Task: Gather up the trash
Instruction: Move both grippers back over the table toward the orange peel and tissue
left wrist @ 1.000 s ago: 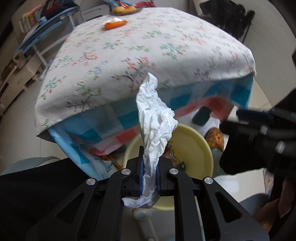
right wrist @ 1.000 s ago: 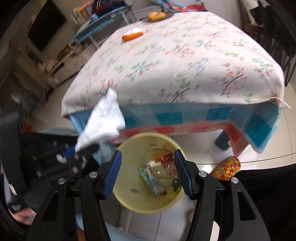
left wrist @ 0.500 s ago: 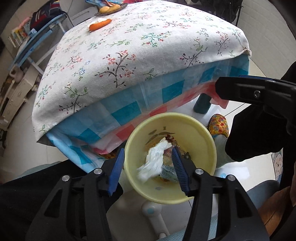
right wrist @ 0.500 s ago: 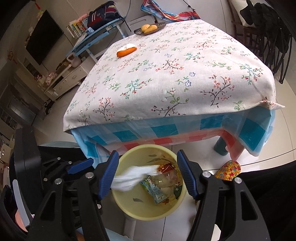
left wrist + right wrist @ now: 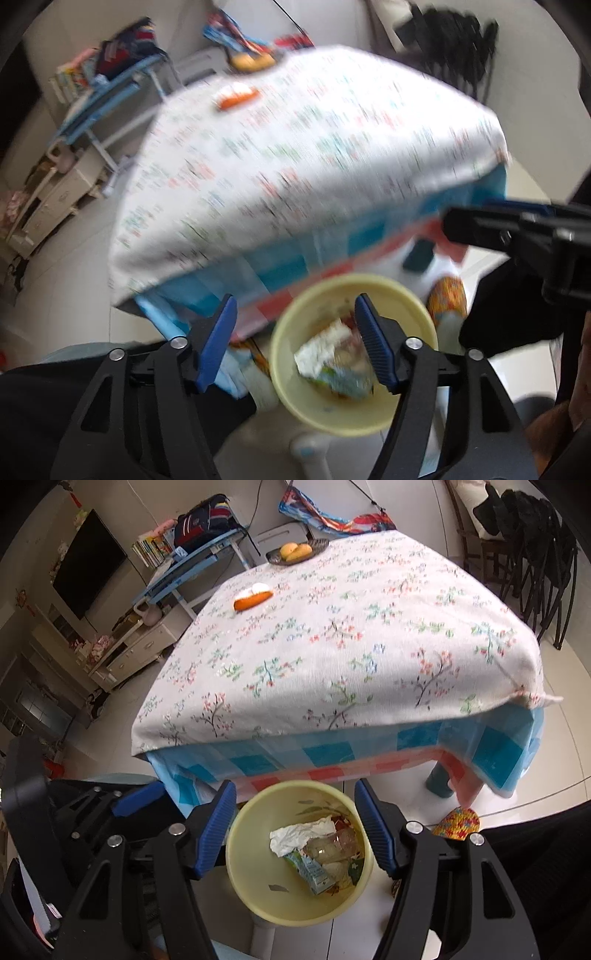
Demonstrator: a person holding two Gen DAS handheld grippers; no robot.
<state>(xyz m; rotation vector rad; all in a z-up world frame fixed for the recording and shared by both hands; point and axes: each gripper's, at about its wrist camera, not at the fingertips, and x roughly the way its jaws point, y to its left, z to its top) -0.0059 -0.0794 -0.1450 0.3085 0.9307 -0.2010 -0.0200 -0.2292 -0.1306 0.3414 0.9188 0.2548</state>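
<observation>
Your left claw (image 5: 295, 339) stands spread wide with nothing between its blue pads, and your right claw (image 5: 295, 823) is spread just as wide and just as bare; both hang above the yellow bin. From your right wrist view you see the left claw (image 5: 136, 797) low at the left edge, and from your left wrist view the right claw (image 5: 517, 225) reaches in from the right edge. Biggest in front of you is the worktop (image 5: 369, 635), covered by a white cloth with small flowers, with a blue and red checked cloth (image 5: 491, 753) hanging below its near edge. Your left wrist view is smeared by blur, so the worktop (image 5: 314, 155) shows there only as streaks. Next down in size, the yellow bin (image 5: 258, 893) stands on the floor just in front of the worktop's near edge, and the same bin (image 5: 369, 291) sits between your left claw's fingers in the left view. Inside it the crumpled white tissue (image 5: 295, 838) lies on top of the other trash, touching a clear plastic piece and a green and white packet (image 5: 314, 871). Far back on the worktop lies an orange and white wrapper (image 5: 253, 596), well apart from the bin, and beyond it a dark plate of yellow fruit (image 5: 295, 552) sits at the far edge.
</observation>
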